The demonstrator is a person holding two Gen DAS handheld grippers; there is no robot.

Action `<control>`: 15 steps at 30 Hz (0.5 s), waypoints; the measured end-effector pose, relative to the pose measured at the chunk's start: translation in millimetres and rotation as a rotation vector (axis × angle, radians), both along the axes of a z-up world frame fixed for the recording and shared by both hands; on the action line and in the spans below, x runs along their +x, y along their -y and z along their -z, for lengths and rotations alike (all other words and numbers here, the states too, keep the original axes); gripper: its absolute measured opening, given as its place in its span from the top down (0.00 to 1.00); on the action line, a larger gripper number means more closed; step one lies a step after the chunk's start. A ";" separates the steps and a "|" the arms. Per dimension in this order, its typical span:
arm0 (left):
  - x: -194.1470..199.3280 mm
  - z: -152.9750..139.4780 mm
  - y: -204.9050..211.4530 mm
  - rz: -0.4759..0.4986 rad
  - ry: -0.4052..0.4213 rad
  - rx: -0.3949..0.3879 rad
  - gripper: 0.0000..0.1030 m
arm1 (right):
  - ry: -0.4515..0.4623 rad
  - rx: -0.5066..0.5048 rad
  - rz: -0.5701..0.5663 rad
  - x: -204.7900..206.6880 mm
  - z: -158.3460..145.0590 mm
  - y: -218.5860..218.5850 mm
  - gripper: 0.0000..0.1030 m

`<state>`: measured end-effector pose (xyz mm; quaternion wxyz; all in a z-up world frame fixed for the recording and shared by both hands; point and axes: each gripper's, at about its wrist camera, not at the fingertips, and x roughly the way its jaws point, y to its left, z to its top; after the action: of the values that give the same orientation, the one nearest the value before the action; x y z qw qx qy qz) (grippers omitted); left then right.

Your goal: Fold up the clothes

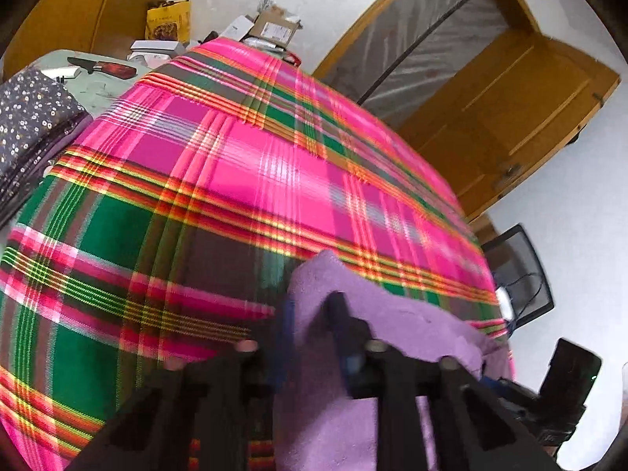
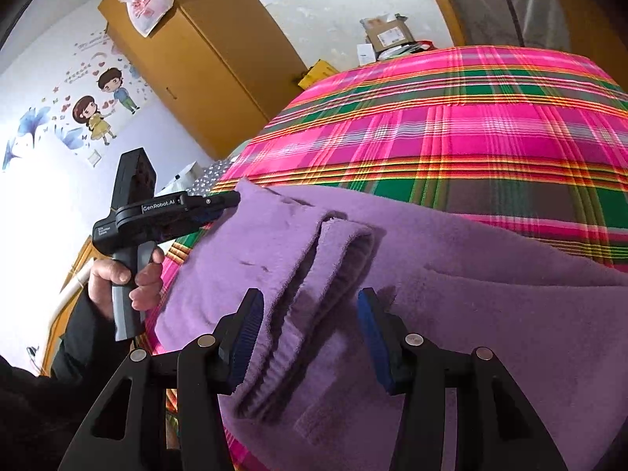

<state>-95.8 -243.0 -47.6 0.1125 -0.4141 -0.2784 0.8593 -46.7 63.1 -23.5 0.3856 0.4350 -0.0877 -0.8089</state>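
A purple fleece garment (image 2: 451, 306) lies on a bed with a pink and green plaid cover (image 2: 471, 137). A ribbed cuff or waistband (image 2: 314, 314) lies folded on top of it. My right gripper (image 2: 310, 333) is open, its blue pads either side of that ribbed part. My left gripper (image 2: 231, 198) shows in the right wrist view, shut on the garment's far left corner. In the left wrist view my left gripper (image 1: 314, 314) is shut on a lifted fold of the purple garment (image 1: 392, 314).
A dark floral cloth (image 1: 31, 125) lies at the bed's left edge. Boxes and packages (image 1: 271, 27) sit past the far end of the bed. A wooden wardrobe (image 2: 204, 59) stands at the left, a wooden door (image 1: 510, 110) at the right.
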 end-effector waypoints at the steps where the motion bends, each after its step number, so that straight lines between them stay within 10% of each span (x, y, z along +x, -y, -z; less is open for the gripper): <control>1: 1.6 -1.0 1.0 -0.007 -0.007 0.005 0.90 | 0.001 0.000 0.001 -0.1 0.2 0.1 0.50; 15: 26.6 -5.6 11.4 -0.066 0.019 0.006 0.81 | -0.007 -0.009 -0.002 4.0 -2.5 -0.9 0.50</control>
<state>-69.2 -254.4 -42.0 0.0825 -0.4127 -0.2955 0.8577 -42.6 63.9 -21.0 0.3886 0.4306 -0.0897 -0.8096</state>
